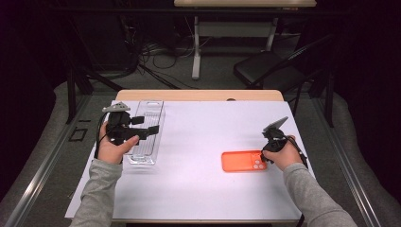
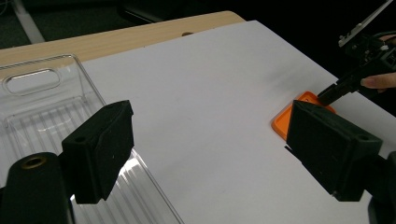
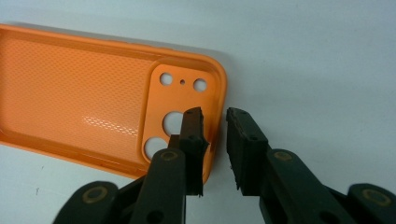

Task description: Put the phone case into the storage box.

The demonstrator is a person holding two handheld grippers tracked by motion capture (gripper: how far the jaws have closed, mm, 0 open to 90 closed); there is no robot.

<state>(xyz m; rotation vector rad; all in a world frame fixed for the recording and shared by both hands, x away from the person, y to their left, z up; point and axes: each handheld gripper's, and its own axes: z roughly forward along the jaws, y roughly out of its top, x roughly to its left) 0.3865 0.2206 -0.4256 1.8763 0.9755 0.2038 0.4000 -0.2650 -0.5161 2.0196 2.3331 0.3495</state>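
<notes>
Your right gripper [image 3: 215, 140] straddles the end wall of the orange case [image 1: 243, 161], one jaw inside by the camera holes, the other outside on the white mat [image 1: 203, 142]. The case lies hollow side up at the mat's right, well apart from the clear tray [image 1: 146, 130] at the left. The jaws stand narrow but not yet pinching: a sliver of gap shows on both sides of the wall (the outer pad looks the farther off).

To seat this grip well, keep the gripper low so the pads catch the wall's full height, not just its lip. Close squarely; a slanted bite on soft rubbery plastic will likely roll the rim and let it slip. Expect the case to flex and droop from the held end when lifted, so raise it slowly and clear of the mat before travelling.

Your left gripper [image 1: 142, 126] hovers over the tray's near half, jaws spread wide and holding nothing. Leave it poised there, ready to steady the tray.
</notes>
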